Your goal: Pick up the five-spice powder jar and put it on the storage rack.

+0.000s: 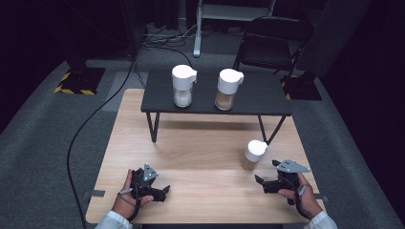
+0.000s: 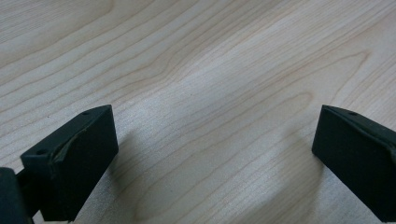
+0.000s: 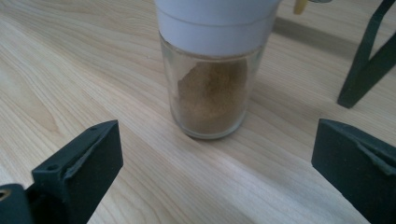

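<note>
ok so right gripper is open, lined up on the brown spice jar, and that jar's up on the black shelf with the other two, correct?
Not quite. The right gripper is open and facing the brown spice jar, but the jar stands on the wooden table, below the black shelf; the high view shows it.

Left tongs (image 1: 165, 191) low over the near-left part of the table (image 1: 200, 148), jaws spread wide, nothing between them, pointing right and slightly forward. Right tongs (image 1: 260, 181) low over the table's near-right part, jaws also wide apart and empty, pointing left. Each held by one hand, white sleeves at the table's near edge.
</note>
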Motion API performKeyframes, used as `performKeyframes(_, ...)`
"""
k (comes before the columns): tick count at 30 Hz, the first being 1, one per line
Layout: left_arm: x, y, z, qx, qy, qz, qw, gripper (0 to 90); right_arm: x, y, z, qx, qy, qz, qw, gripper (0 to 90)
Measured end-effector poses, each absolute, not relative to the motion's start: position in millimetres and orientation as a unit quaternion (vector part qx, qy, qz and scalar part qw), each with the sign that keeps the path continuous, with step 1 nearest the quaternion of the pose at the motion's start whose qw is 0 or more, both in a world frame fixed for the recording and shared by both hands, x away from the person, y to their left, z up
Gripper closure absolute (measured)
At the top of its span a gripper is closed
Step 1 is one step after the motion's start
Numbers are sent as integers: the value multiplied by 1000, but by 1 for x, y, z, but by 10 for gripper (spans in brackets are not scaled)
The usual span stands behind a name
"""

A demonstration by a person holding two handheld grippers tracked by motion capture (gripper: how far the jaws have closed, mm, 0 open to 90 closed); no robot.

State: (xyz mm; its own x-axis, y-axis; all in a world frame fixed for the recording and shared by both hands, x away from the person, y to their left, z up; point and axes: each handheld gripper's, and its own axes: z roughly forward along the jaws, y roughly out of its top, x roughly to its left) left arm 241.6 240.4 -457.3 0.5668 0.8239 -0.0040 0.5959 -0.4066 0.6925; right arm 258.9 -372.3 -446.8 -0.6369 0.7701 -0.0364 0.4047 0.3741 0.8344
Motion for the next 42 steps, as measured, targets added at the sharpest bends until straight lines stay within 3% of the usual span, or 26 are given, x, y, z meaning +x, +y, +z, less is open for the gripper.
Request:
performKeyframes(32, 242, 240, -457, 821, 432, 172, 331, 2, 283, -331, -458, 372, 789, 430, 233, 28)
performKeyframes(42, 242, 240, -457, 821, 432, 172, 331, 2, 289, -326, -464, 394, 766, 452, 230, 67)
